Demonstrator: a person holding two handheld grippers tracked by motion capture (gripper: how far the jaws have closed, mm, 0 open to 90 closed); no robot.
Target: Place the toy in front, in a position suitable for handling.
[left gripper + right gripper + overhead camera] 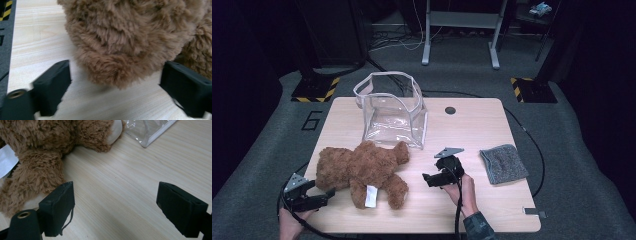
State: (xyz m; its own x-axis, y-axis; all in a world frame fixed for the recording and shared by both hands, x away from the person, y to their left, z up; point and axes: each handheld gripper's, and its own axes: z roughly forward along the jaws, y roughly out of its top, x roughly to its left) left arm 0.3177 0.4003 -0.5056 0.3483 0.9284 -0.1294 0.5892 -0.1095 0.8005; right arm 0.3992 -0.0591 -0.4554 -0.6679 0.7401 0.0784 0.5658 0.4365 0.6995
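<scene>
Brown teddy bear lying on the desk, a gripper at either side.

On the desk (472,210), the clear bag (393,111) stands at 12 o'clock of the teddy bear (362,172), grey cloth (504,163) at 3; left gripper (324,196) and right gripper (428,179) show spread jaws, holding nothing.

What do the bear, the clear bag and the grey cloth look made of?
Bear: brown plush, likely synthetic; long shaggy pile, white sewn-in tag.
Clear bag: seemingly soft transparent plastic; glossy, creased walls, white edge trim.
Grey cloth: probably microfibre or terry; matte, nubby texture.
</scene>
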